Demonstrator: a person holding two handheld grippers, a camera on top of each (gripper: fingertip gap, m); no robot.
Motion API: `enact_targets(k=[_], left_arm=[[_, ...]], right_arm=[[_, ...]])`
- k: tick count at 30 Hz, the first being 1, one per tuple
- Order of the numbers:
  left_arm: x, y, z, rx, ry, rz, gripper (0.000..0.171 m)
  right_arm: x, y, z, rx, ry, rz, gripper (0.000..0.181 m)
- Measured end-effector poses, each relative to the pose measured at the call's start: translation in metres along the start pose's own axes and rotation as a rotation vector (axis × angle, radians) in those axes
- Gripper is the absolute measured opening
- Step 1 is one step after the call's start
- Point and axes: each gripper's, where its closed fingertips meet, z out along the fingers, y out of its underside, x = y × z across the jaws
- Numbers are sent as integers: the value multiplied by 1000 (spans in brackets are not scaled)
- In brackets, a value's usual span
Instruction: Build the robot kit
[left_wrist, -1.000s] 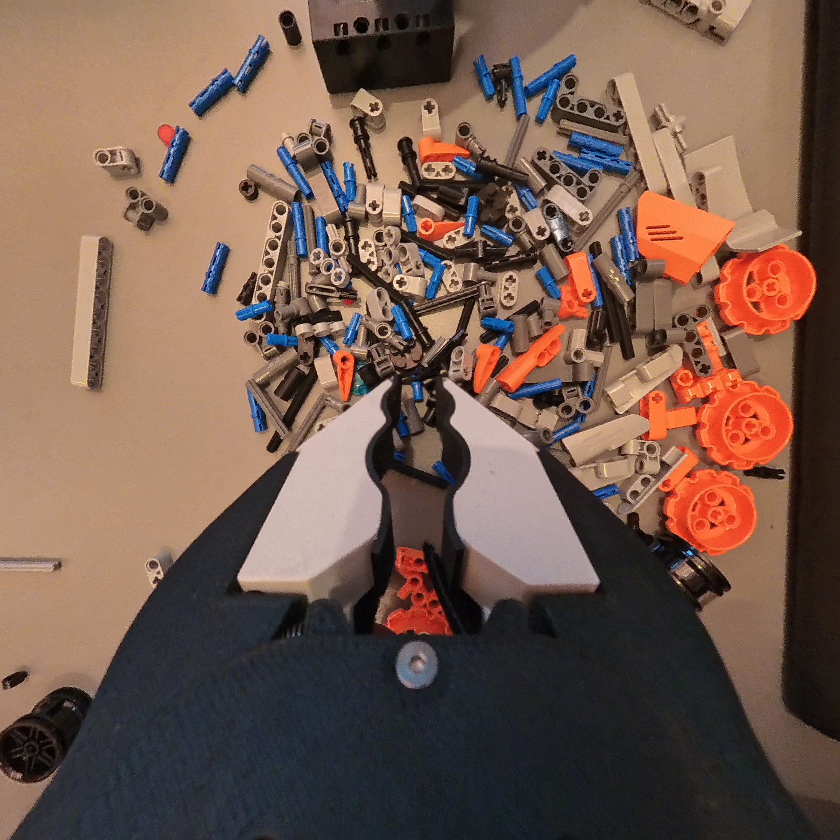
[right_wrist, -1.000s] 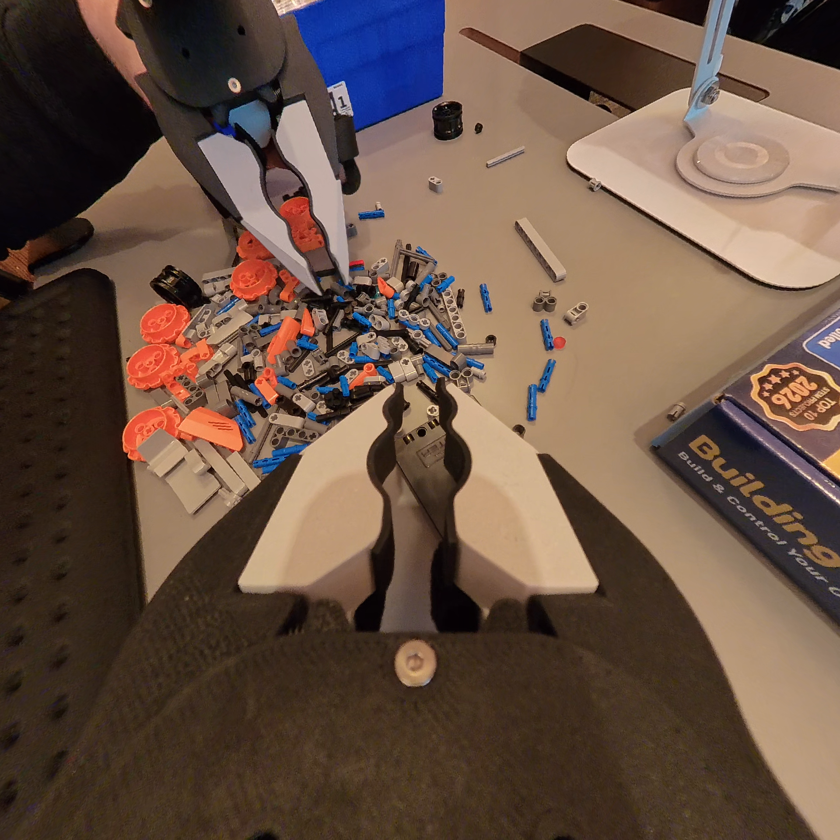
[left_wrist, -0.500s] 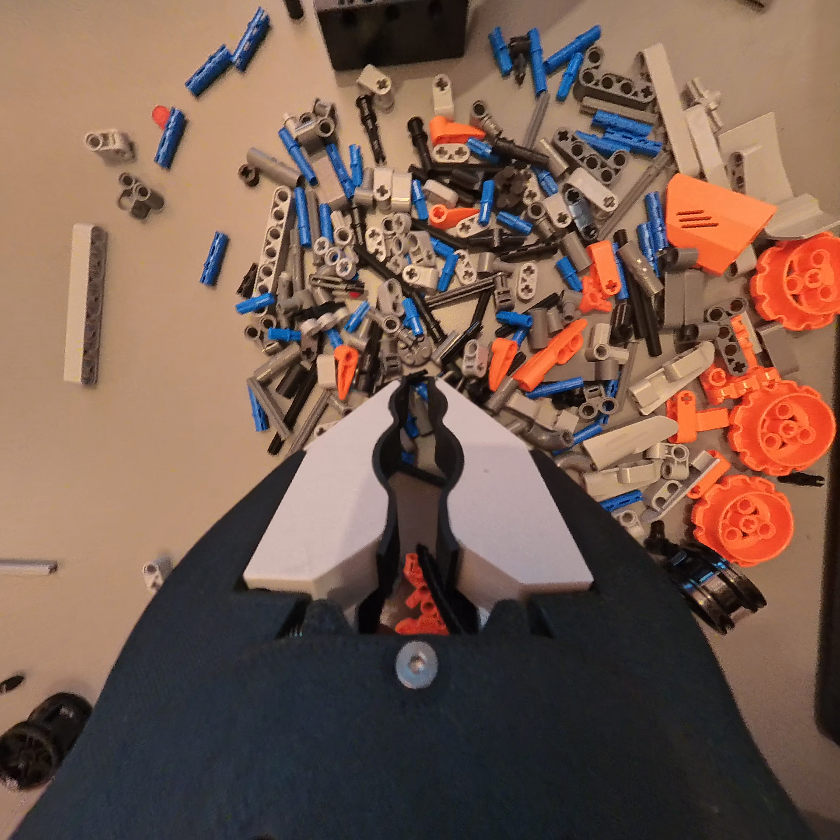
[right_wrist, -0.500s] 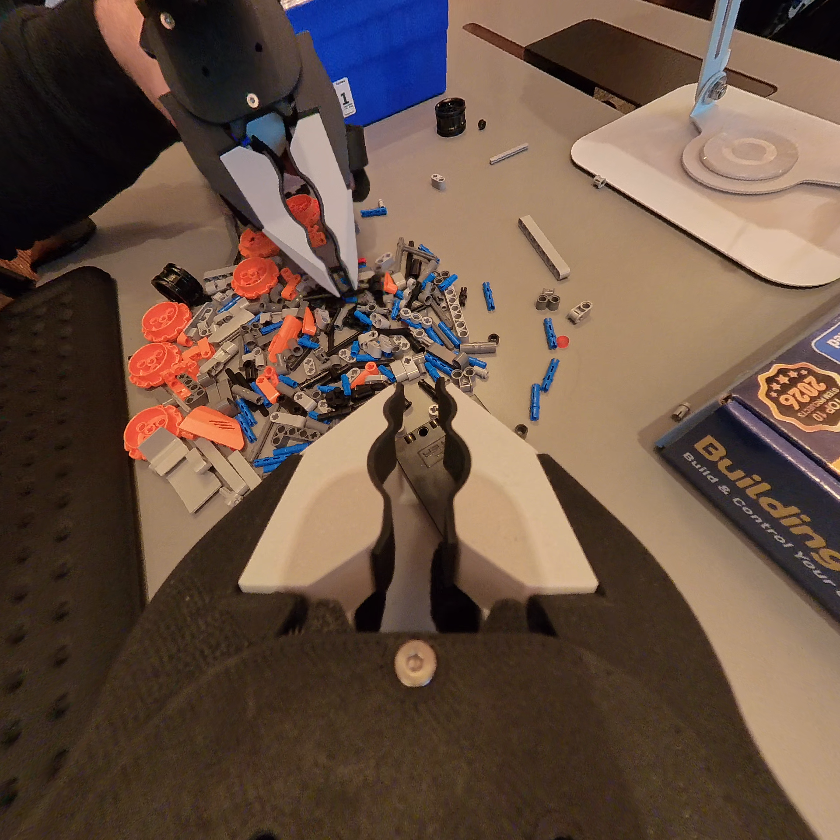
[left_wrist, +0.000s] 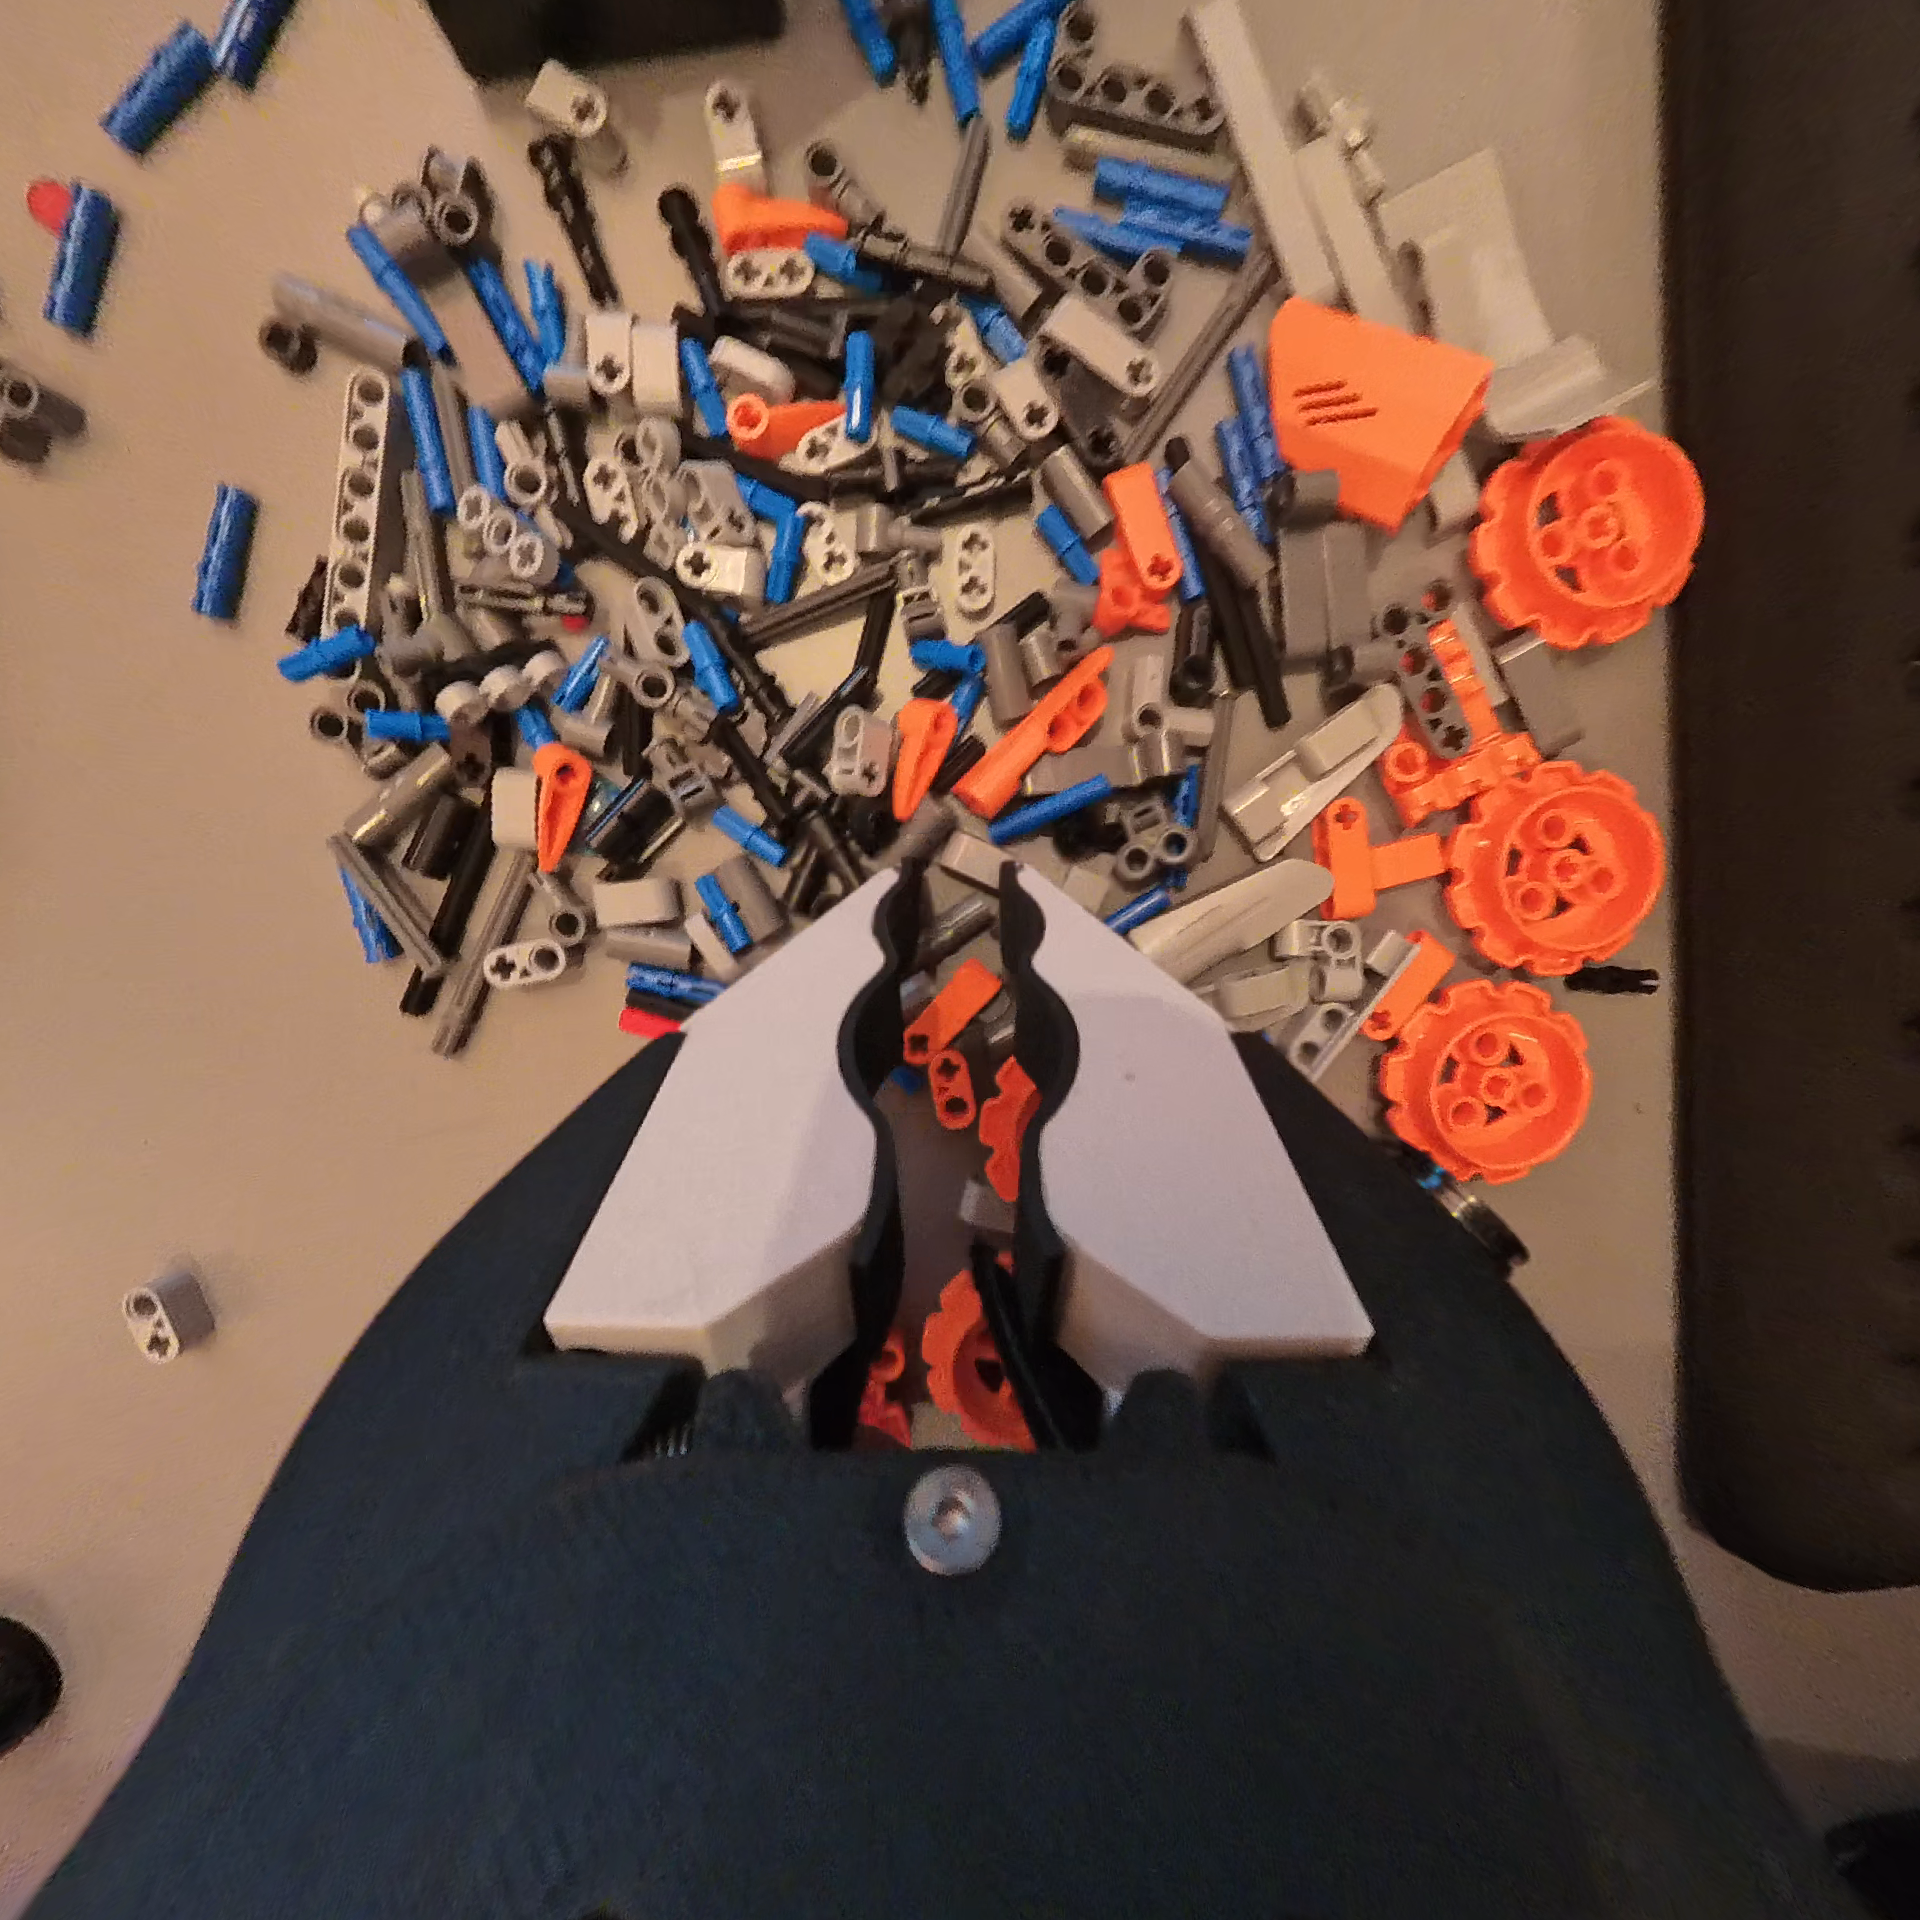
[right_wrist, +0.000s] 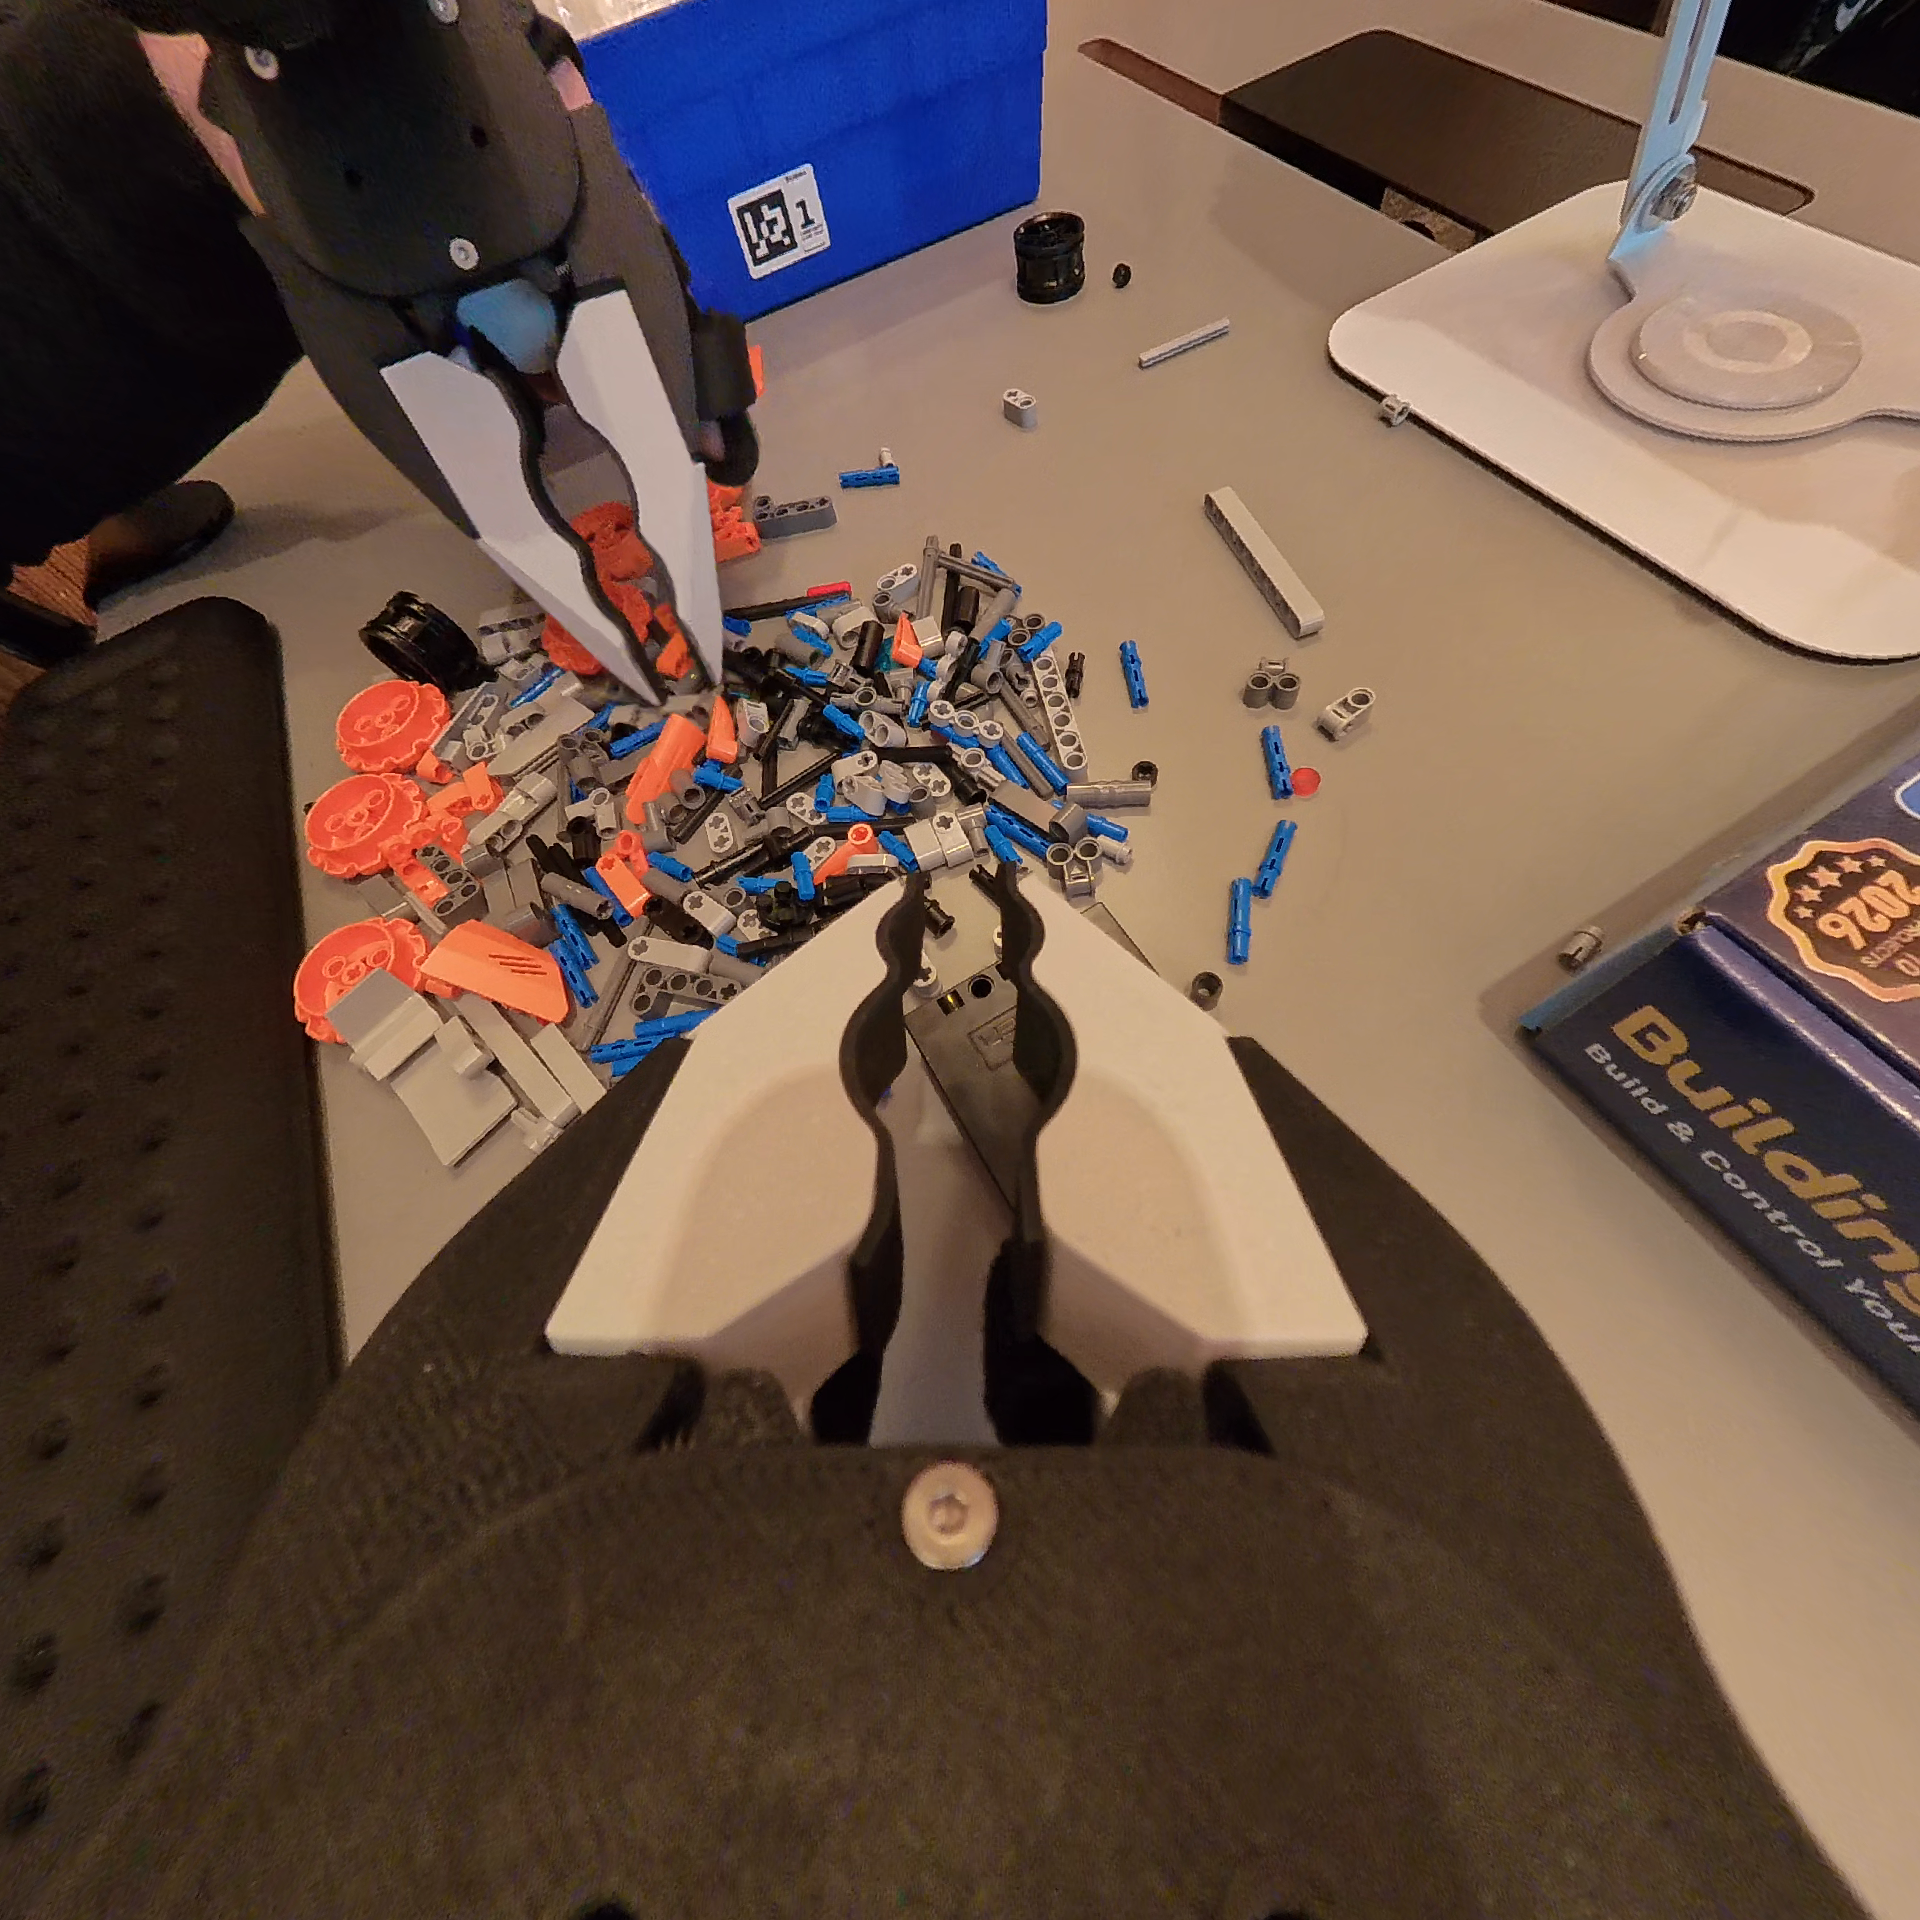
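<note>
A pile of small building parts (left_wrist: 831, 582), blue, grey, black and orange, lies on the grey table; it also shows in the right wrist view (right_wrist: 831, 769). My left gripper (left_wrist: 958, 878) points down into the pile's near edge, jaws a narrow gap apart, over grey and orange pieces. It shows in the right wrist view (right_wrist: 686, 688), held by a person's sleeved arm (right_wrist: 104, 260). Several orange wheels (left_wrist: 1584, 530) lie to its right. My right gripper (right_wrist: 958, 888) is slightly open above a black block (right_wrist: 977, 1023) that rests on the table and is wider than the gap.
A black perforated mat (right_wrist: 135, 1039) borders the pile. A blue box with a tag (right_wrist: 831, 114), a white stand base (right_wrist: 1610, 416) and a dark-blue printed box (right_wrist: 1766, 1039) ring the area. A long grey beam (right_wrist: 1262, 561) and a black tyre (right_wrist: 1049, 258) lie loose. My hands' fingertips stand some 15 centimetres from each other. From my right tips it is roughly 4 centimetres to the black block (right_wrist: 977, 1023); from my left, 15 centimetres.
My left gripper moved right along the pile towards the orange wheels; its jaws narrowed half a second ago and are a little wider now. My right gripper has stayed put.
</note>
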Motion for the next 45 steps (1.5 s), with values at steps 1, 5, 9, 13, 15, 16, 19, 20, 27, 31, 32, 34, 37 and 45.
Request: enact_targets(k=[1,5,9,13,15,16,19,20,27,31,32,34,37,45], left_arm=[[-4,2,-1,0,-18,-9,12],[-2,-10,-9,68,-22,-30,11],[11,-30,-7,110,2,23,11],[9,-47,5,123,-9,20,14],[10,-54,10,139,-1,22,14],[10,-57,12,144,4,30,14],[7,-61,20,136,-3,34,14],[7,-62,23,131,-1,43,13],[-2,-52,31,53,-34,50,13],[-7,-44,22,73,-33,-9,13],[-9,-42,18,81,-37,-17,13],[-12,-40,12,93,-46,-24,14],[-15,-40,5,122,-54,-31,14],[-12,-50,9,136,-43,20,13]], right_arm=[[0,0,0,-1,0,0,13],[-2,1,1,-6,-9,-8,13],[-7,3,3,-23,-26,-30,13],[-6,9,5,-59,-13,-38,14],[-5,10,5,-59,-12,-36,14],[-5,9,5,-56,-12,-37,13],[-5,10,5,-60,-12,-39,14],[-5,10,6,-61,-12,-40,14],[-4,9,4,-56,-10,-34,13],[-5,10,5,-59,-12,-33,14],[-5,10,5,-60,-13,-34,14],[-5,11,5,-62,-13,-33,13],[-4,11,5,-61,-13,-31,13],[-3,12,6,-66,-13,-27,13]])
